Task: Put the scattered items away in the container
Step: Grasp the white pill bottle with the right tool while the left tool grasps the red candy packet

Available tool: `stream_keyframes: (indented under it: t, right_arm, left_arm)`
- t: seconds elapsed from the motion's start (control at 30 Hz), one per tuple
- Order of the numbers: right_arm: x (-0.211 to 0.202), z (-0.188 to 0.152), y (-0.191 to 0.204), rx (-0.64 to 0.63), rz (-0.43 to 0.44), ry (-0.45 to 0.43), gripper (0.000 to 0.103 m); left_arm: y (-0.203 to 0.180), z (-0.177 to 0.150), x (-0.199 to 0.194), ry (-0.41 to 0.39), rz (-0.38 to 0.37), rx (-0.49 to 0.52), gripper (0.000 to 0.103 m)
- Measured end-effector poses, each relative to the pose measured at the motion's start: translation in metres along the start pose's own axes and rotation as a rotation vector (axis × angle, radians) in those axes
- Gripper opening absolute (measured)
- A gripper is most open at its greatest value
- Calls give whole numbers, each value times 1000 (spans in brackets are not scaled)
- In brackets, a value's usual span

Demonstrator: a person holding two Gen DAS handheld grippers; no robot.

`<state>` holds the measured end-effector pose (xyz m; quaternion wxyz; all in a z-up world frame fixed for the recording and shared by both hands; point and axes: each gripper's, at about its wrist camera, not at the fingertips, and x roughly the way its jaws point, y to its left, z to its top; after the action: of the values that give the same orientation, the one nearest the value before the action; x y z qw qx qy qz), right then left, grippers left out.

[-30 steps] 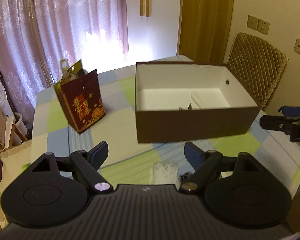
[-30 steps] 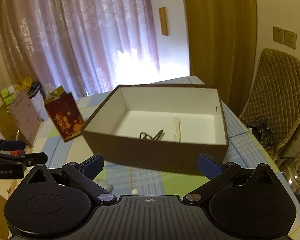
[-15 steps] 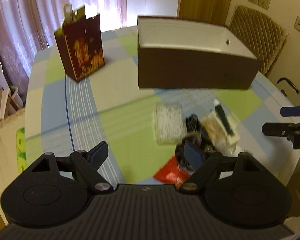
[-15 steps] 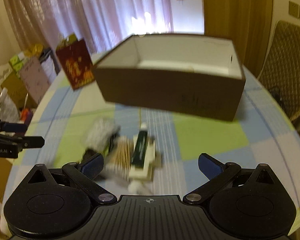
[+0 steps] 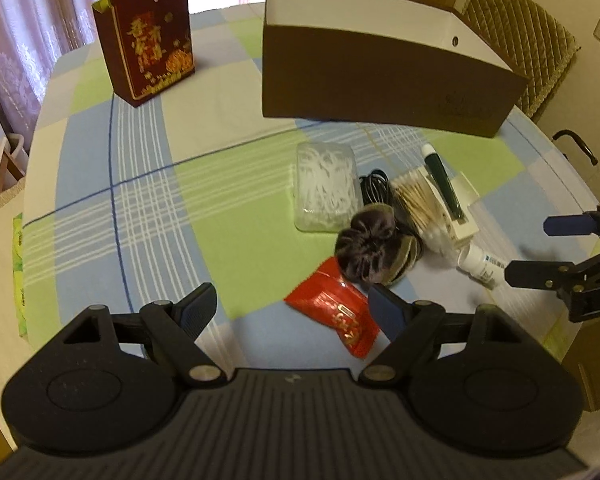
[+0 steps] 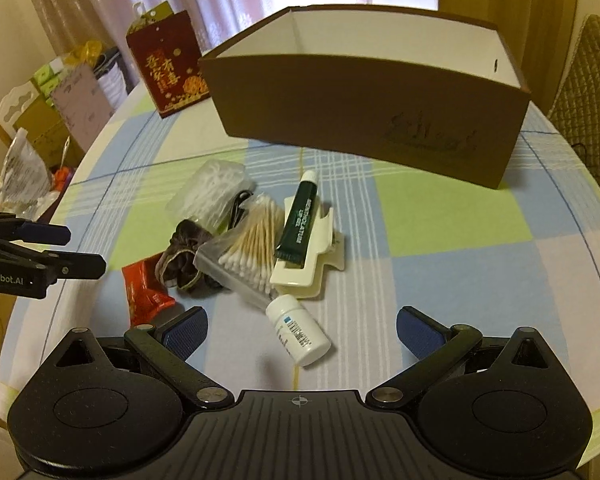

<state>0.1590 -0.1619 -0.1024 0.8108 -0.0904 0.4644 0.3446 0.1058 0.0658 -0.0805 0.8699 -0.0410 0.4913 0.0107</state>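
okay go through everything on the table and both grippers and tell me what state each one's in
Left gripper: open, empty.
Right gripper: open, empty.
Brown box: lidless, upright.
White bottle: capped, lying down.
Green tube: capped, resting on the cream clip.
Cotton swab case: lying flat.
Floss pick box: closed.
Red gift bag: upright.
Red packet: lying flat.

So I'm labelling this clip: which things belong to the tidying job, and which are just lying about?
Job:
brown box
white pill bottle
green tube
cotton swabs
floss pick case
scrunchie
red packet
cream clip
black cable

Lying about:
red gift bag
quilted chair
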Motion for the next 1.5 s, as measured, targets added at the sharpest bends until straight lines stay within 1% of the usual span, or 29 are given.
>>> stream_keyframes:
  t: [0.17,0.37,0.47,0.57,0.6,0.63,0.67,0.7,0.77,0.83,0.87,1.0,1.07,1.13,1.27,1.4,1.5]
  right_arm:
    - [8,-3,-2,-13,6,24,103]
    - [14,-4,2,-79,19,17,103]
    - [19,-4,3,-107,45,32,84]
    - [26,-6,5,-133,51,37,84]
    - [28,-7,6,-150,49,34,78]
    - [30,-7,6,-163,56,38,69]
    - [33,-8,6,-166,65,51,53]
    - [35,-8,6,-163,66,58,51]
    - [37,-10,4,-162,60,61,50]
    - [38,-11,1,-153,57,72,33]
    - [38,-11,-2,-143,51,76,31]
    - [33,-13,-14,-122,28,79,31]
    - [31,-13,-20,-113,19,78,31]
    - [29,-14,-26,-101,11,79,31]
    - [26,-14,-35,-91,11,80,31]
    - [25,-13,-39,-98,26,84,31]
    - [24,-13,-43,-105,38,90,31]
  left_arm:
    - [-2,-2,6,22,-3,-4,80]
    - [-3,-2,12,41,-6,-11,80]
    - [-4,-2,15,51,-8,-15,80]
    - [-6,-3,18,59,-6,-17,80]
    - [-6,-3,19,60,-6,-19,80]
    - [-6,-3,20,62,-6,-20,80]
    - [-7,-3,20,64,-5,-22,80]
    - [-7,-3,21,66,-4,-23,80]
    - [-8,-3,23,70,-2,-30,80]
    - [-9,-3,24,70,-3,-35,79]
    - [-9,-2,25,71,-4,-39,79]
    - [-12,0,33,80,-7,-59,74]
    - [-14,1,37,85,-14,-75,70]
    - [-15,2,42,88,-15,-84,63]
    - [-17,3,52,93,-21,-104,61]
    - [-20,2,51,74,-19,-93,57]
    - [-17,1,50,71,-20,-113,56]
